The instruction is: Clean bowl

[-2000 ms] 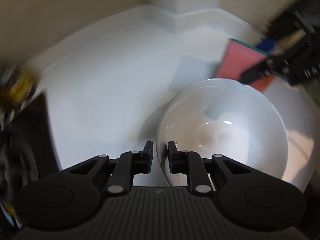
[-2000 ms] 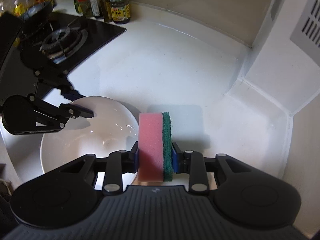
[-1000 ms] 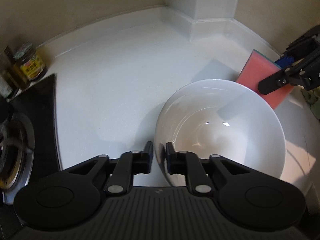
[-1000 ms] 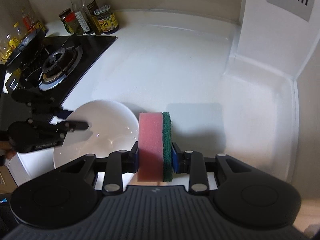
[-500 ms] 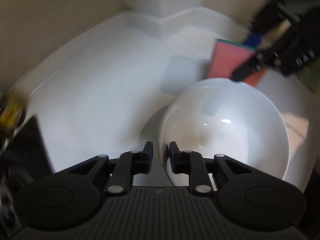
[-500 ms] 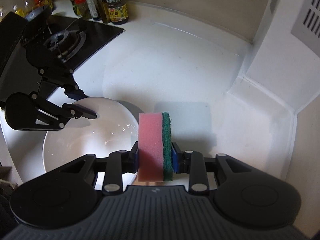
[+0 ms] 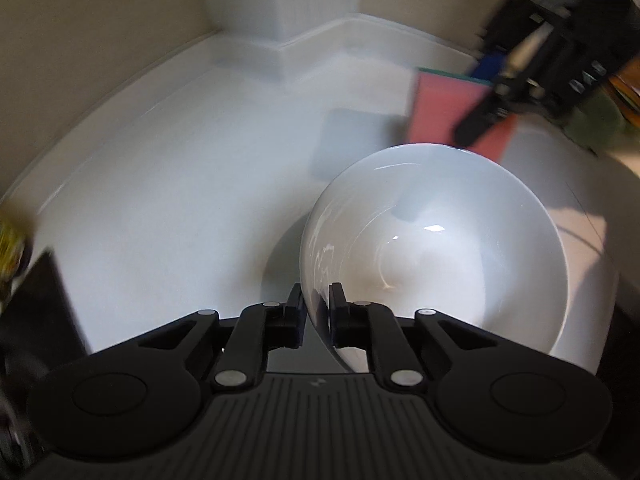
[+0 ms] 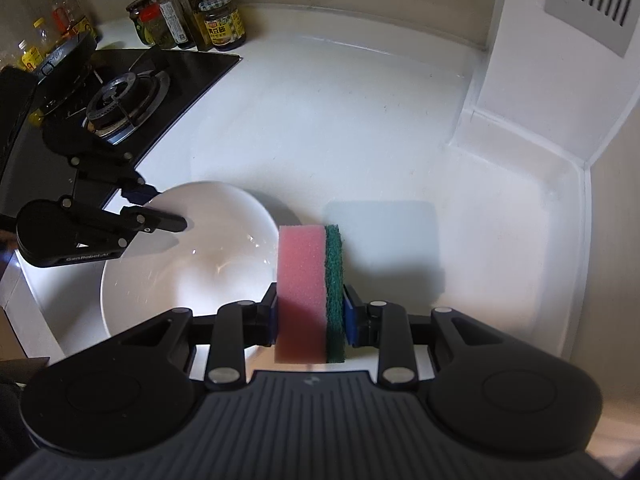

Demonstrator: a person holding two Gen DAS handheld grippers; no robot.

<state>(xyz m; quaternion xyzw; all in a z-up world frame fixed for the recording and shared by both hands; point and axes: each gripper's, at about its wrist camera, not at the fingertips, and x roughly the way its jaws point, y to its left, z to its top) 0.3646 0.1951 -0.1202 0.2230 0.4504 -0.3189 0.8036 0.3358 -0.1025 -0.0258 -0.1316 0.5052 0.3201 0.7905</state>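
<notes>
A white bowl (image 7: 436,248) is held above the white counter. My left gripper (image 7: 316,312) is shut on the bowl's near rim, one finger inside and one outside. In the right wrist view the bowl (image 8: 180,264) sits at lower left with the left gripper (image 8: 160,216) clamped on its far-left rim. My right gripper (image 8: 310,320) is shut on a pink sponge with a green scouring side (image 8: 308,284), held upright just right of the bowl and outside it. The sponge (image 7: 444,112) shows blurred beyond the bowl's far rim in the left wrist view.
A white counter (image 8: 360,128) runs to a corner with a boxed column and vent (image 8: 588,4) at right. A black gas hob (image 8: 120,96) lies at left. Jars and bottles (image 8: 192,20) stand against the back wall.
Both grippers keep swaying with their loads. The right gripper and sponge stay just outside the bowl's rim. The left view has swung again and its edges are blurred.
</notes>
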